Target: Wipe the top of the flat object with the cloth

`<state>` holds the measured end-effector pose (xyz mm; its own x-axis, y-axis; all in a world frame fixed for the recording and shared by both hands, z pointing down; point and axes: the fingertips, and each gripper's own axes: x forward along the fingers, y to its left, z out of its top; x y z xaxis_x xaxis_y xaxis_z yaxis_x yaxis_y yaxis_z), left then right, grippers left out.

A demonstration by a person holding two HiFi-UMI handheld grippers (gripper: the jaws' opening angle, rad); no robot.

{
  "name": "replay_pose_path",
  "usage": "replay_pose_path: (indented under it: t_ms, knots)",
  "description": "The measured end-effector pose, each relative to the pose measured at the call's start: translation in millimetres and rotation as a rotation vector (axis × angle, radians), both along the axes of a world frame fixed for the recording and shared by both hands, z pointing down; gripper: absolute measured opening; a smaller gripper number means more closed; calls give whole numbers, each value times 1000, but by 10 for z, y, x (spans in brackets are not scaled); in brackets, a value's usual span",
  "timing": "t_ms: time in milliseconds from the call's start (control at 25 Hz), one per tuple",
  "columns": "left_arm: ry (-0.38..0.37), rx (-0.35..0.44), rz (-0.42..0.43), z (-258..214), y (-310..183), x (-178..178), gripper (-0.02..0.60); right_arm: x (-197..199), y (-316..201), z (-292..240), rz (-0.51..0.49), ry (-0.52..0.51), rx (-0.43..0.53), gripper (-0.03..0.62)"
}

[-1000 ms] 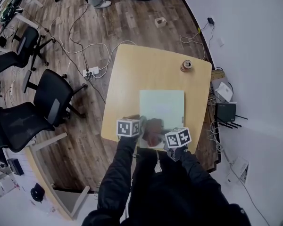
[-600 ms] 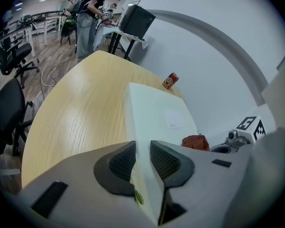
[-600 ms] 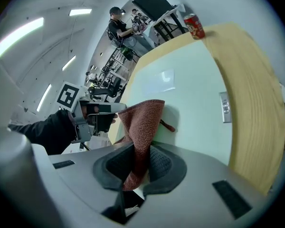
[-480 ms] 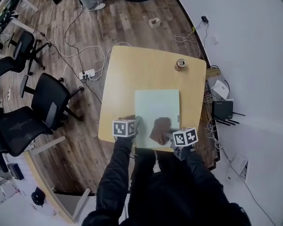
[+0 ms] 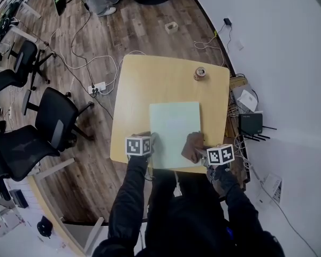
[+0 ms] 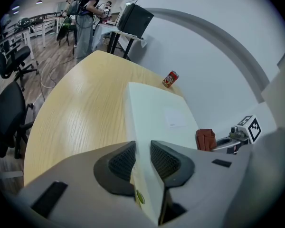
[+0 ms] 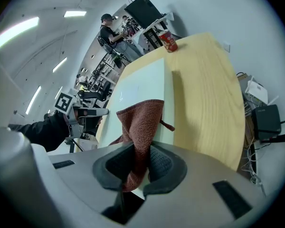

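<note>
Two handheld grippers meet on a pale green, flat rectangular board (image 5: 174, 125) that lies on the near half of a light wooden table with rounded corners (image 5: 160, 79). The left gripper (image 5: 152, 143) is clamped on the board's near left edge. The right gripper (image 5: 200, 153) pinches a rust-brown woven cloth (image 5: 193, 145) resting on the board's near right corner. A red drink can (image 5: 201, 73) stands far right on the table. Black office chairs (image 5: 56, 119) stand on the wood-plank floor (image 5: 144, 25) at left, and a white wall (image 5: 278, 63) runs along the right.

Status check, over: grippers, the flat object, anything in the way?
Left gripper clamped on flat object's near left edge. Right gripper pinching cloth, at the top's near right edge. Can far back, well clear.
</note>
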<state>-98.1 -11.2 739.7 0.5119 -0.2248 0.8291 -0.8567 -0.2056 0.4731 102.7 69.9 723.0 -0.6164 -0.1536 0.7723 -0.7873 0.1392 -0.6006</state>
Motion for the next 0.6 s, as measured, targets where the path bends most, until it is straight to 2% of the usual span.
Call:
replay_pose_path:
  t_ms: [120,240,360,600]
  knots:
    - [2,-2,2,-4,3,-1,114,154,-17,-76,25,18,16,72]
    - [1,-2,5,-2,-9,3,114,120,-68,-300,56,-51,46,72]
    - [-1,-5,4,1,-15,9,114,-53,-114,-555,63,-124,77,72]
    - [9,-8,2,1,-2,6,114,-642,-66,-818,-1,-234,96,72]
